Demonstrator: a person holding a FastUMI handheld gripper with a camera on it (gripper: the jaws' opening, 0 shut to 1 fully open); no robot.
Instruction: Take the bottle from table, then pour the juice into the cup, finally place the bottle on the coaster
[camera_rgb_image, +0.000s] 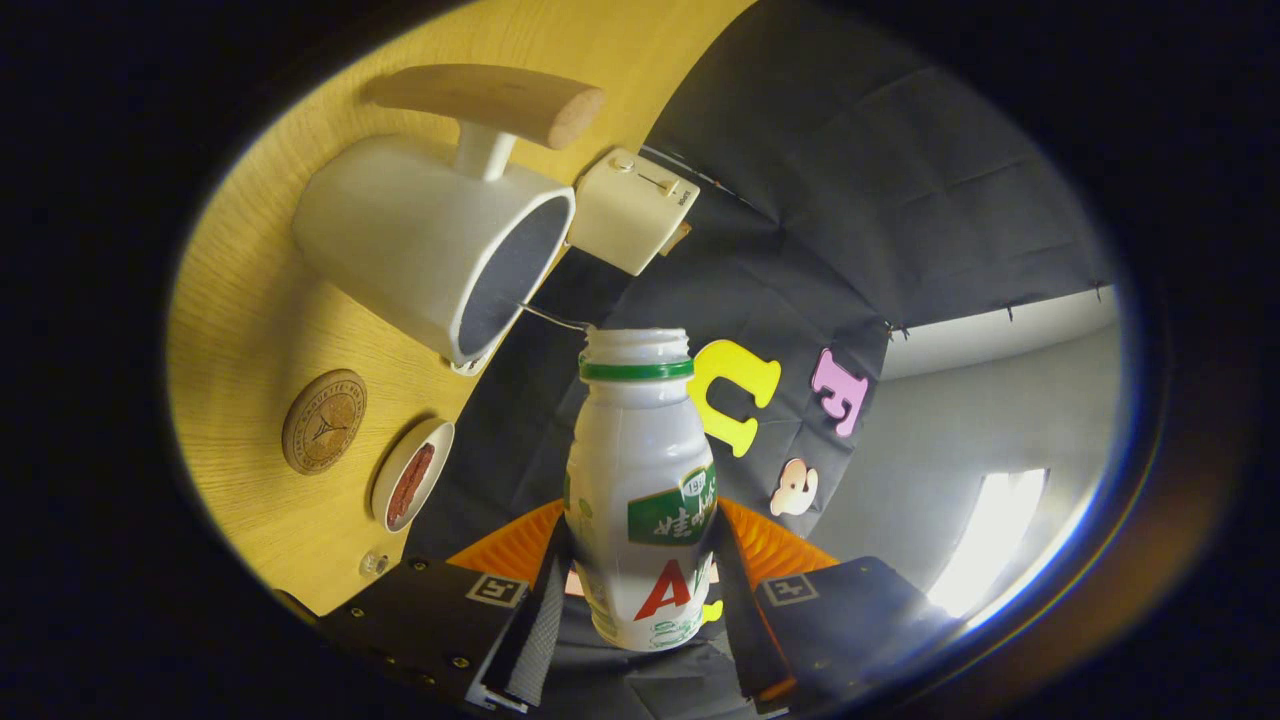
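My gripper (640, 570) is shut on a small white bottle (640, 480) with a green neck ring and no cap, both fingers (540, 610) pressing its lower body. I am rolled far over, so the wooden table (250, 330) stands like a wall beside me. The bottle's open mouth sits close to the rim of a white cup (430, 250) with a wooden handle, just ahead of the fingers. No juice stream is visible. A round cork coaster (323, 421) lies on the table on the near side of the cup.
A cream toaster-like box (632, 210) stands just beyond the cup. A small white dish with a reddish strip (411, 473) lies beside the coaster, and a tiny clear knob (373, 563) sits near the table edge. Black cloth wall and a grey room lie beyond.
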